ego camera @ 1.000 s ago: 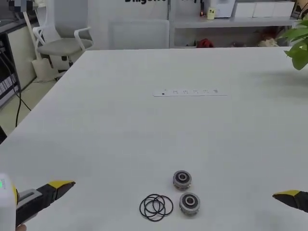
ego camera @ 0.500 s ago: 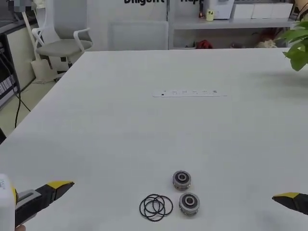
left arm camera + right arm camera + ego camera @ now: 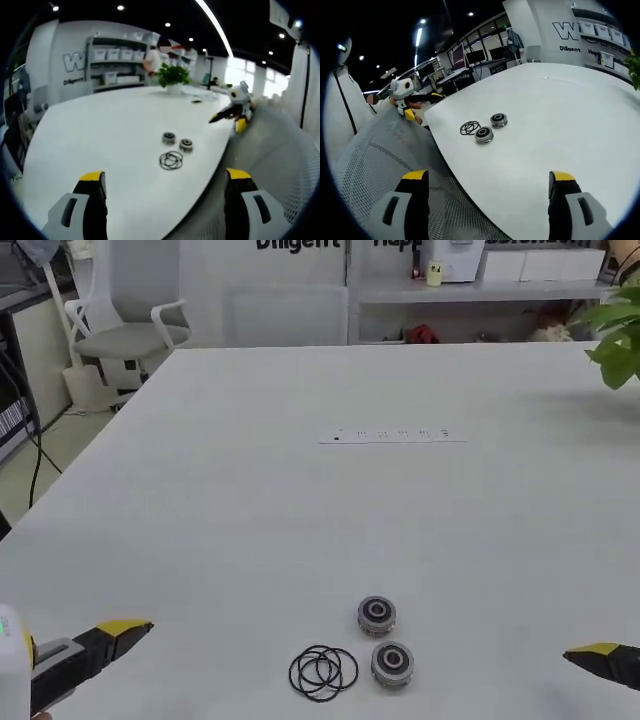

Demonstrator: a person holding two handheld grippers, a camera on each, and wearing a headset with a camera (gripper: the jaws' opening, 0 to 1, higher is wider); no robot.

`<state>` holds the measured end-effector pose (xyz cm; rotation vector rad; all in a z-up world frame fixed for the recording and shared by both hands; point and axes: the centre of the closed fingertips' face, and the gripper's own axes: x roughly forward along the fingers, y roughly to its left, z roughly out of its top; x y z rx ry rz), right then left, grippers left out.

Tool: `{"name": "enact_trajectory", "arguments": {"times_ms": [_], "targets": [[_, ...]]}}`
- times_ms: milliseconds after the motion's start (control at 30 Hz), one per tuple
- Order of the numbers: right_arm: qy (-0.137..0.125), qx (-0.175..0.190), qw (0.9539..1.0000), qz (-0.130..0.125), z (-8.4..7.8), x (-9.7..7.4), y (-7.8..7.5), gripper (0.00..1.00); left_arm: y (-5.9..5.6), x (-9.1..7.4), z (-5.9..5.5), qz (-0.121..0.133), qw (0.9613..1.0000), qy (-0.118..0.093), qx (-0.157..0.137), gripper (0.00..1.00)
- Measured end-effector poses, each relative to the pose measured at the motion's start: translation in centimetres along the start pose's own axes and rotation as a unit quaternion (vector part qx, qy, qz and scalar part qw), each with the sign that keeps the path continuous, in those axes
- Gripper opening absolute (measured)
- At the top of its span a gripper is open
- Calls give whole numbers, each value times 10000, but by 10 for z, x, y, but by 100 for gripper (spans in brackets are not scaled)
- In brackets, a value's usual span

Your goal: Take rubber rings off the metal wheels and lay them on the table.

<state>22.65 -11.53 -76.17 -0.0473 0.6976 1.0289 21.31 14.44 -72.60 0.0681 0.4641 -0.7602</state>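
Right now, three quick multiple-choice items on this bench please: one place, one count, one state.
1. Where do the rubber rings lie?
A. Around a wheel
B. Loose on the table, beside the nearer metal wheel
C. In a gripper's jaws

2. How many metal wheels are on the table, counting the farther metal wheel?
A. One
B. Two
C. Four

3. How is the left hand-held gripper?
A. Open, holding nothing
B. Shut on a ring
C. Shut on a wheel

Answers: 1 B, the black rings are piled flat on the tabletop next to that wheel; 2 B, two wheels sit close together; 3 A, its jaws stand wide apart with nothing gripped between them.
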Motion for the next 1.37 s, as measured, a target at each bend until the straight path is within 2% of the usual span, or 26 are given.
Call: {"name": "enact_trajectory", "arguments": {"times_ms": [433,667,933,1067,1367], "targets": [[-39,3,10000,50,2,0,4,97,1,-3,-3,107,9999,0,-83,97],[-95,-9,9999,59,4,-1,6,96,1,-3,-5,145,9998,87,-67,97],[-40,-87,9999,116,2,0,9,95,4,-5,-8,267,9993,70,-234,97],[-44,-64,9999,121,2,0,9,95,6,-5,-8,338,9992,86,-213,100],[-11,25,9999,168,0,1,10,92,8,-6,-10,414,9987,127,-254,99]]}}
